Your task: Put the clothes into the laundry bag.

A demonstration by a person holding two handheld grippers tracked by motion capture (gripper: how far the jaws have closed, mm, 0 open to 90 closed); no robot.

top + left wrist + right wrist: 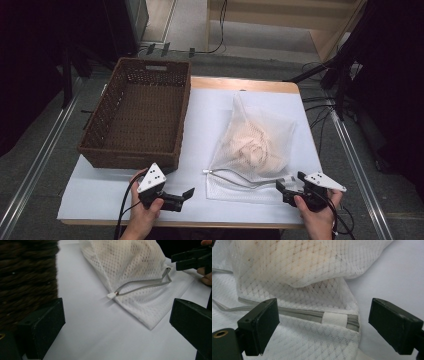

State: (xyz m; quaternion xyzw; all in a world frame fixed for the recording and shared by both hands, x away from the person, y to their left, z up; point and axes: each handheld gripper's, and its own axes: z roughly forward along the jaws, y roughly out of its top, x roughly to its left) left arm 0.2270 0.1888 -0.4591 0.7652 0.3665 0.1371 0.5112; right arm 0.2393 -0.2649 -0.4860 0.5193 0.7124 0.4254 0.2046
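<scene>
1. Fingers on the right gripper [289,188] stand spread wide with nothing pinched; in the right gripper view they straddle the zipper [312,315] at the near corner of the mesh bag [307,270], the fabric lying between them but not pressed.

2. Fingers on the left gripper [186,196] are likewise released and empty, held just above bare bench between the basket and the bag, well apart from the mesh.

3. Both grippers point inward toward each other along the near edge, which I read as a pause with the bag let go and lying flat rather than a grasp in hand.

4. The grey cord [142,285] with its white tip [111,295] trails loose across the lower part of the bag, slack on the bench, so nothing is tugging the closure.

5. The mesh bag [252,145] rests on the right half of the bench, its bulge of pale cloth [252,142] bunched near the middle; the zipper looks shut, which would keep that load from spilling.

6. The woven basket [137,117] sits empty at the left, just beside the bag and open upward, likely set there to receive it.

7. White sheeting covers the bench [100,195], making the pale mesh edges hard to pick out.
</scene>
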